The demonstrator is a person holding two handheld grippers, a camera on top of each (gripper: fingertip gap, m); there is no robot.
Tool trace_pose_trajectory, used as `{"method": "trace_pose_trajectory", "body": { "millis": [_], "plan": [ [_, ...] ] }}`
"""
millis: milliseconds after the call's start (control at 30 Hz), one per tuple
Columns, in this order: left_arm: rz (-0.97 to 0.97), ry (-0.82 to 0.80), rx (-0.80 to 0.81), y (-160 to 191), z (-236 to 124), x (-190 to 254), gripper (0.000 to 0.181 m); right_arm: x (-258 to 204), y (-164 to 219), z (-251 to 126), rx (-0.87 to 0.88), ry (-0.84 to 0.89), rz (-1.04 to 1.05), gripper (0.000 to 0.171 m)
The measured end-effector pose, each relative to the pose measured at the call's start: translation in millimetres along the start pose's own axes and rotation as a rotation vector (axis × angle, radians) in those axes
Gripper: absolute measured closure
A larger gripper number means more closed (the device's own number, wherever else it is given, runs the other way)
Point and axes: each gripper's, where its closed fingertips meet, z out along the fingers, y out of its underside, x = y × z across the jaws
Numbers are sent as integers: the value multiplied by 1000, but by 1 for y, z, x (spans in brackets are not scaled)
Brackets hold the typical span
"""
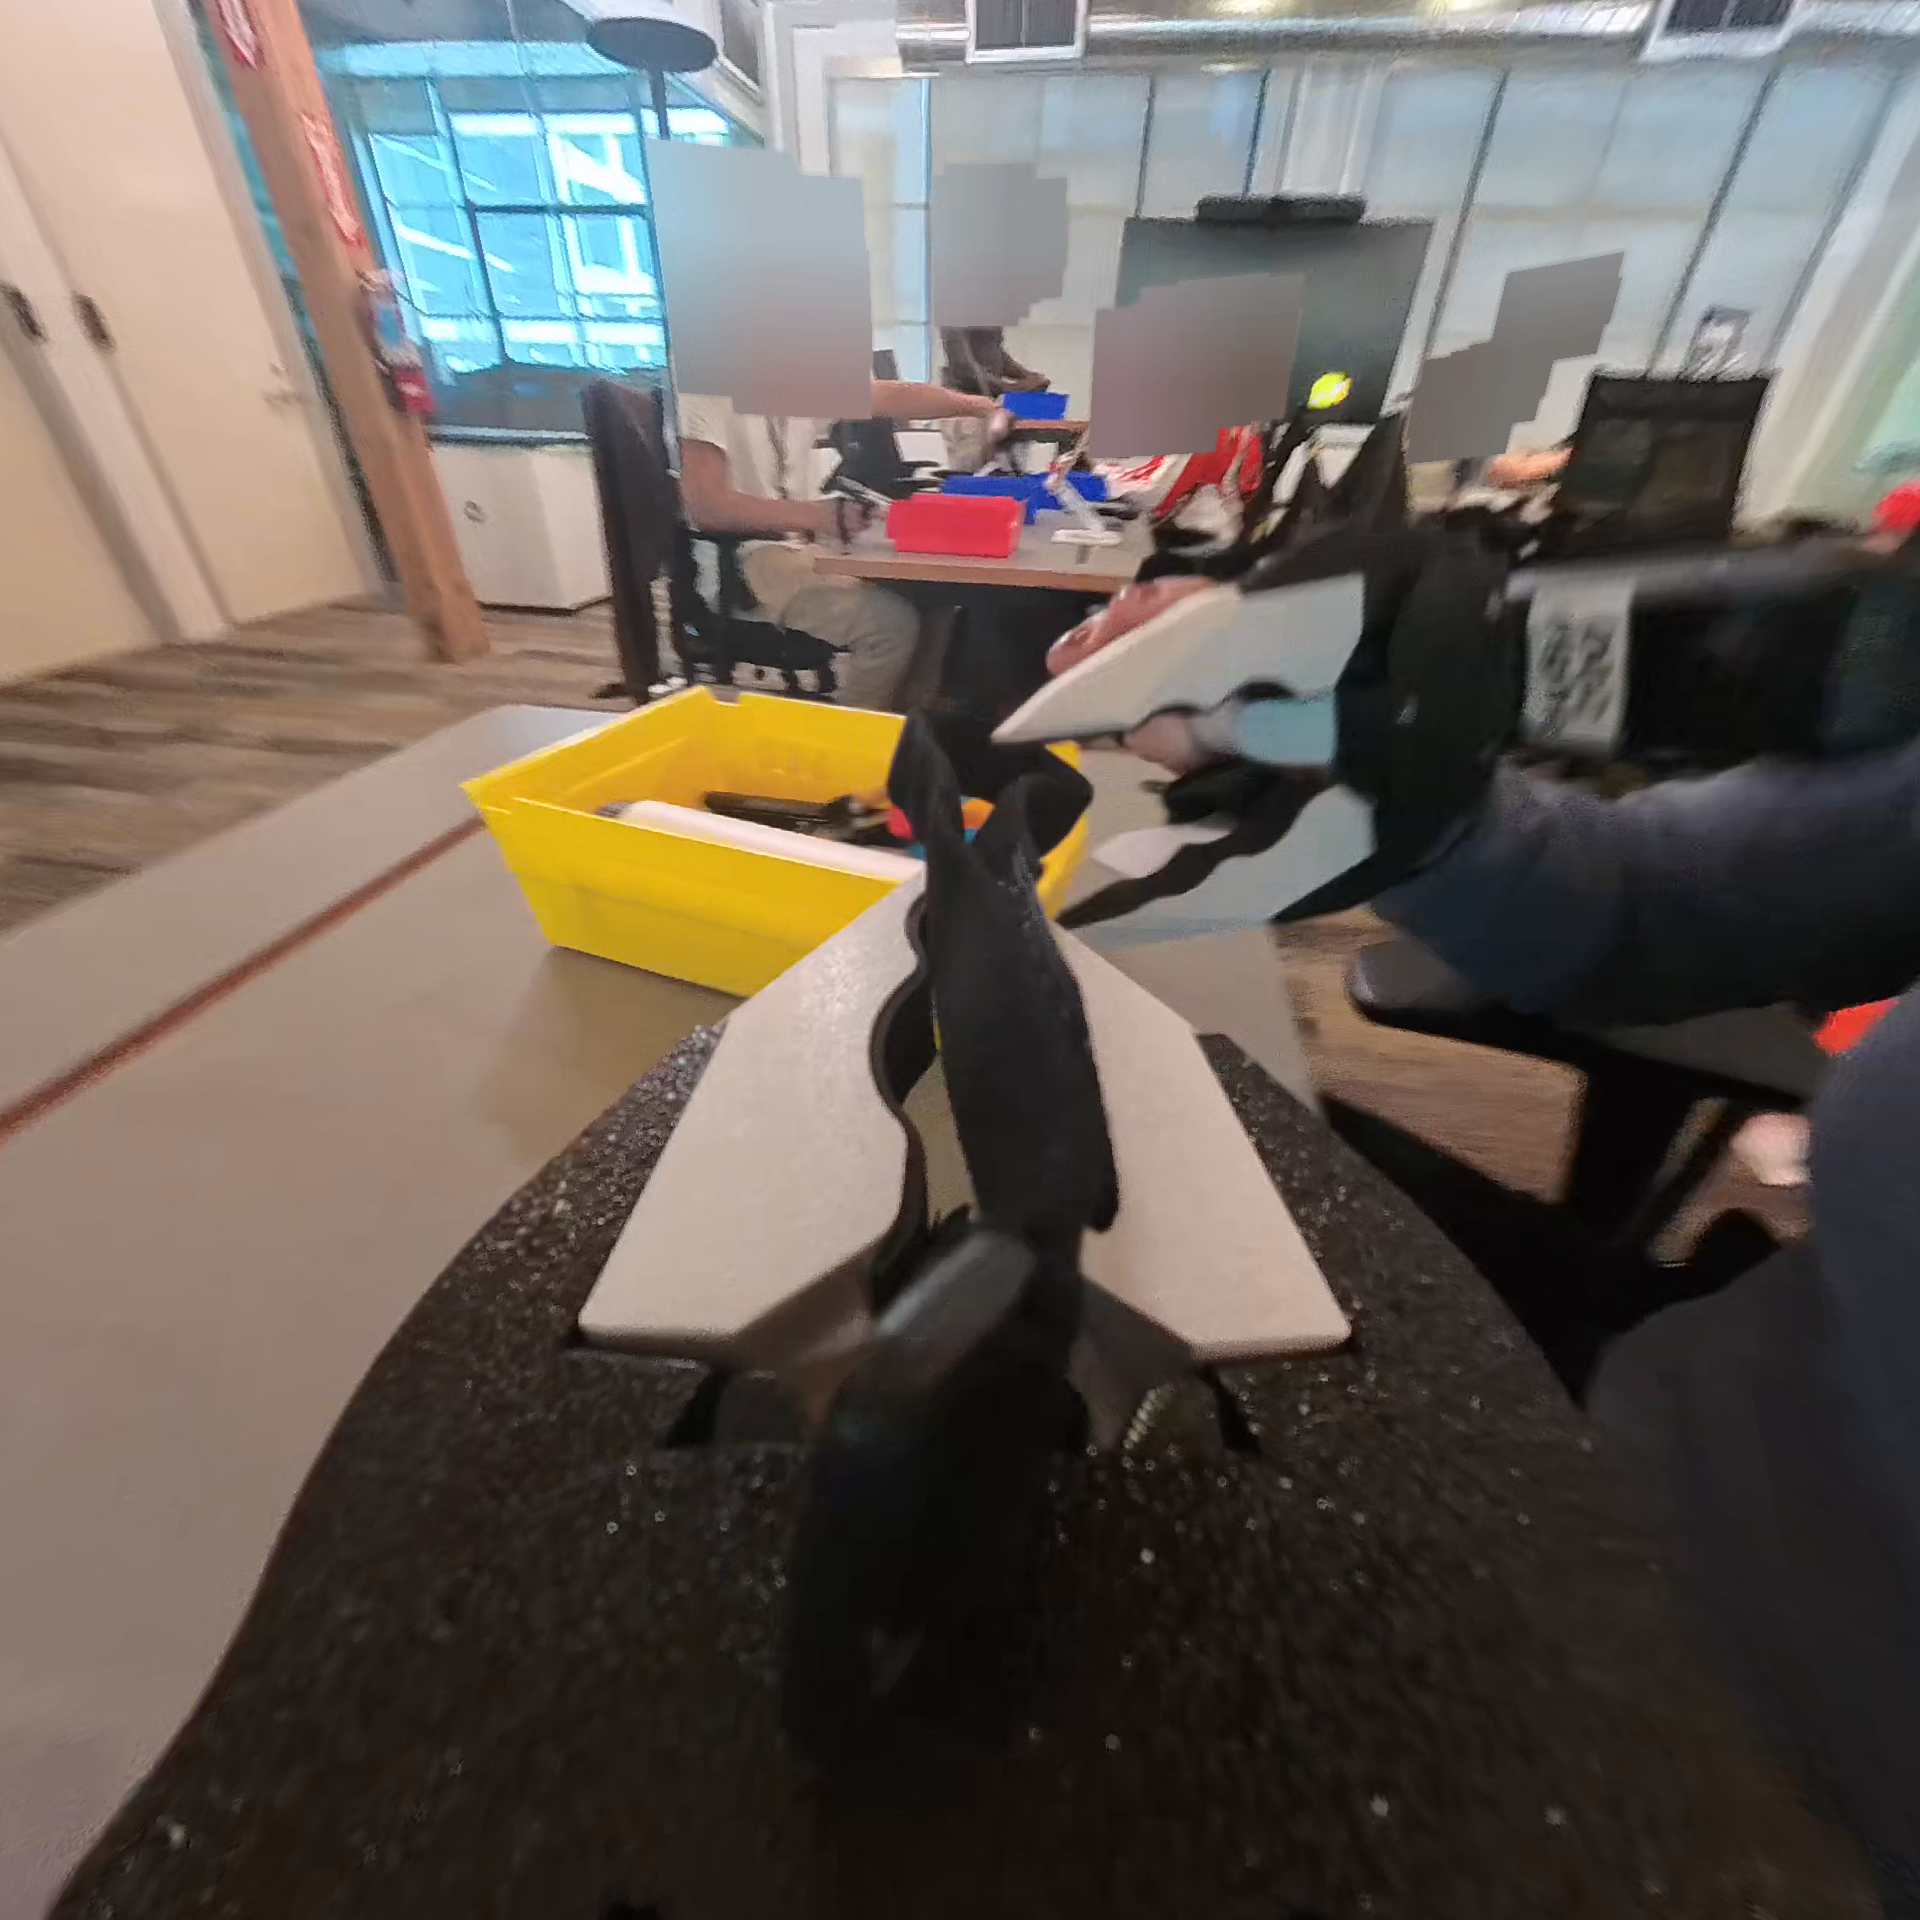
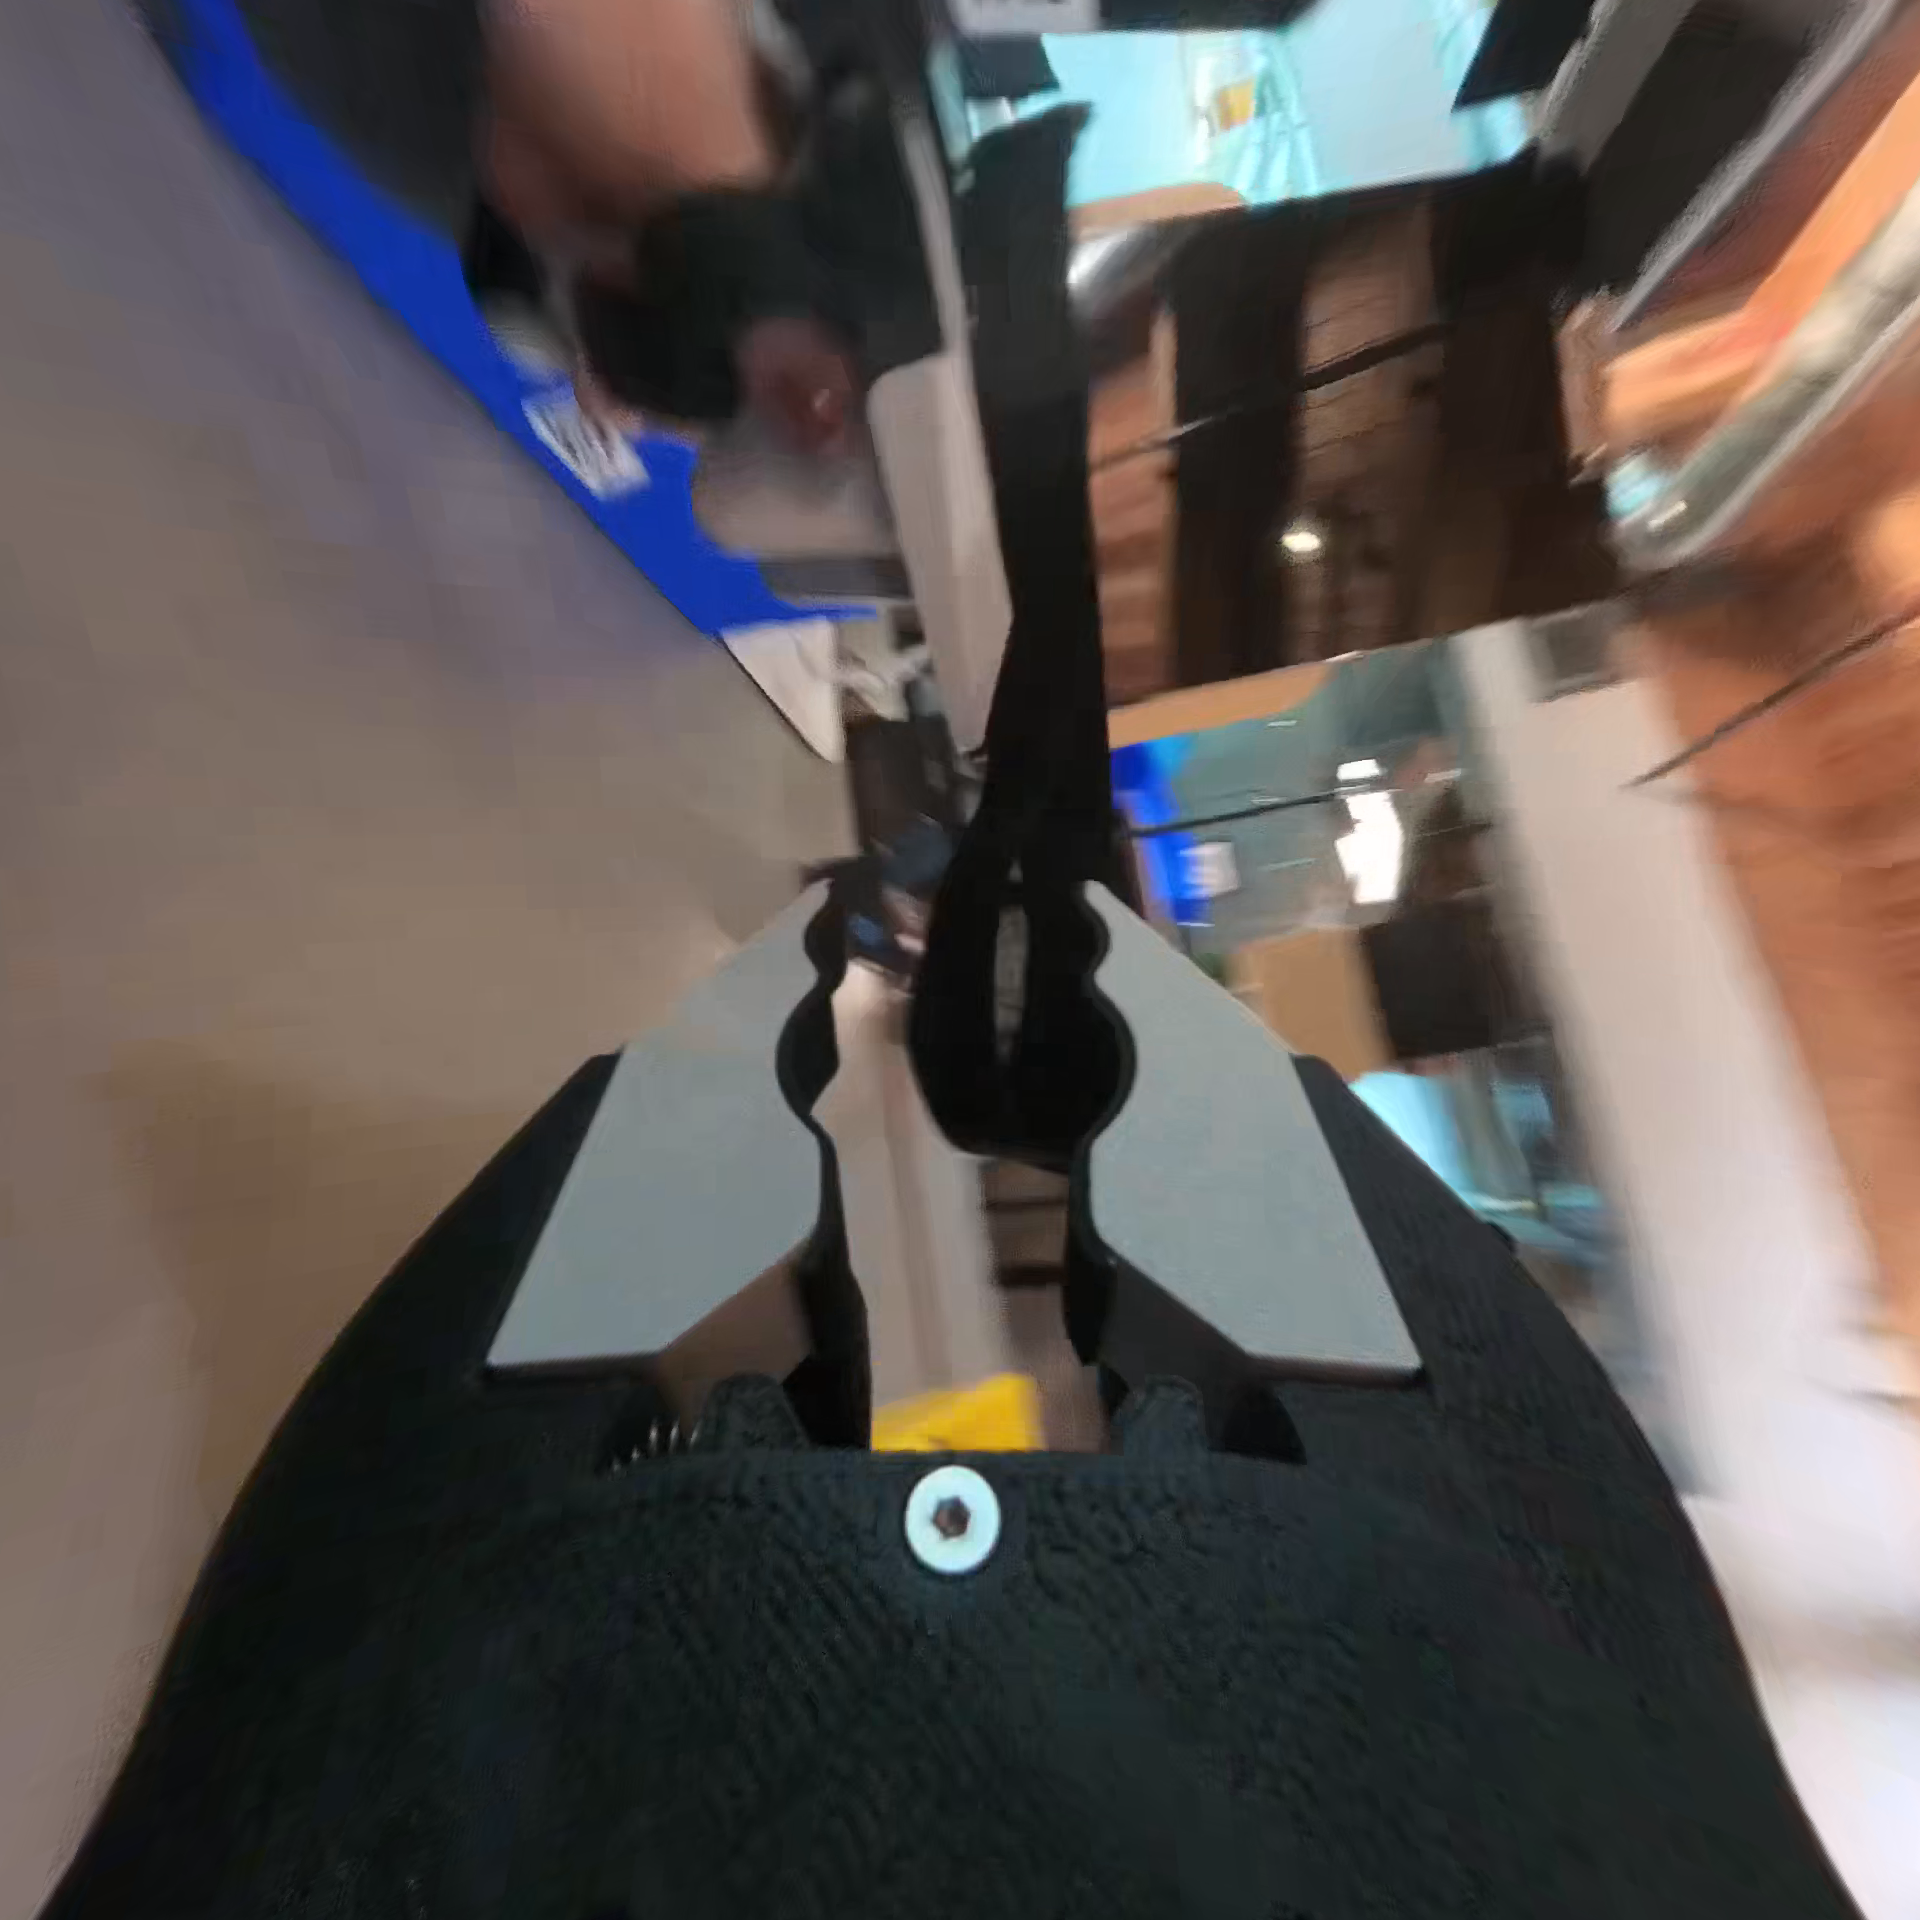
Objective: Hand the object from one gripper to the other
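Grainy black plastic, speckled and rough like coarse foam, fills the bottom of your left wrist view: that is the body of your left tool (image 1: 971, 956), and from it two flat, matte grey fingers (image 1: 790, 1132) with wavy black inner edges reach forward. Between them stands a soft black fabric strap (image 1: 997, 997), fuzzy and limp, twisted upright with a dark plastic buckle piece at its lower end near the base. Those fingers sit close against the strap on both sides, pinching it. Beyond the tips, a glossy yellow plastic bin (image 1: 665, 883) with ribbed walls rests on the smooth grey-brown counter (image 1: 260, 1091), holding a white cylinder and some dark items. To the right, your right tool (image 1: 1049, 696) comes in sideways, blurred, its pale grey wedge-shaped fingers pointing left towards the strap's upper end, with your dark blue sleeve (image 1: 1662, 883) behind it. In your right wrist view, the right tool (image 2: 961, 904) shows the same textured black body, a bright hex screw (image 2: 951, 1523) at its centre, and its fingers (image 2: 686, 1153) stand apart. The strap (image 2: 1023, 790) hangs as a narrow folded loop in that gap, lying against the right-hand finger while clear of the other.
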Motion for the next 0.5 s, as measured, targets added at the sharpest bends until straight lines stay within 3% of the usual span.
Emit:
{"method": "trace_pose_trajectory", "body": {
  "millis": [67, 133, 300, 400, 500],
  "plan": [
    [163, -78, -16, -1, -3, -5, 181, 3, -8, -5, 66, -109, 300, 118],
    [362, -181, -64, 1, -5, -11, 181, 15, -5, -8, 89, -161, 619, 119],
    [1046, -509, -247, 0, -8, -20, 179, 15, 9, -7, 90, -412, 1421, 114],
    [1360, -664, -303, -4, -6, -14, 181, 5, 2, -4, 161, -608, 1721, 105],
    [1569, -688, -340, 4, 3, -4, 181, 5, -7, 2, 297, -725, 1928, 104]
  ]
}}
